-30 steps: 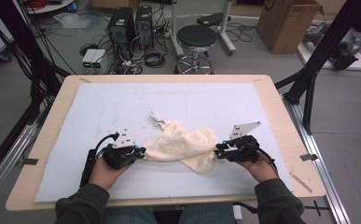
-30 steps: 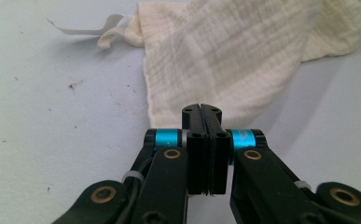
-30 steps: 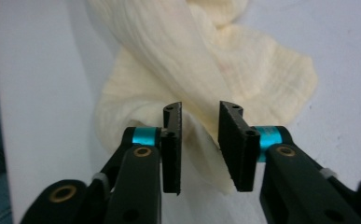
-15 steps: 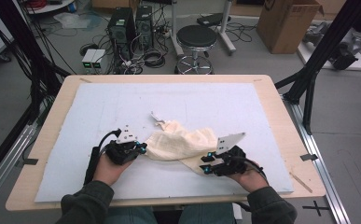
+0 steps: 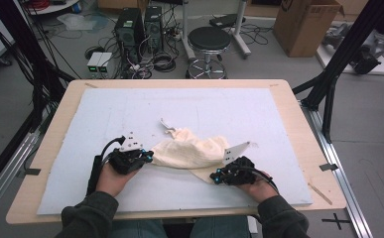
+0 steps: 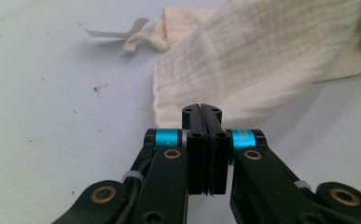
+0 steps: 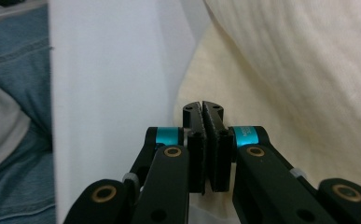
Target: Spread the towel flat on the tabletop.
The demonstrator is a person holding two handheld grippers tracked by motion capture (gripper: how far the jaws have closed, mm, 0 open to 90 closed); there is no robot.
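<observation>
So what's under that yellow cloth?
The cream cloth lies on the pale blue mat, which shows all around it. Whatever might sit beneath its folds is covered, so that cannot be told.

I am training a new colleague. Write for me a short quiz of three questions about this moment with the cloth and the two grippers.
1. True or false: the left gripper is shut on an edge of the cream muslin cloth.
2. Multiple choice: where does the cloth lie? A) on the black stool B) on the pale blue mat that covers the table C) inside the cardboard box
3. Fill in: in the high view, the right gripper meets the cloth at its ______ corner (nearest or farthest from the person).

Key
1. True: in the left gripper view the jaws are closed together at the hem.
2. B.
3. Nearest.
</observation>
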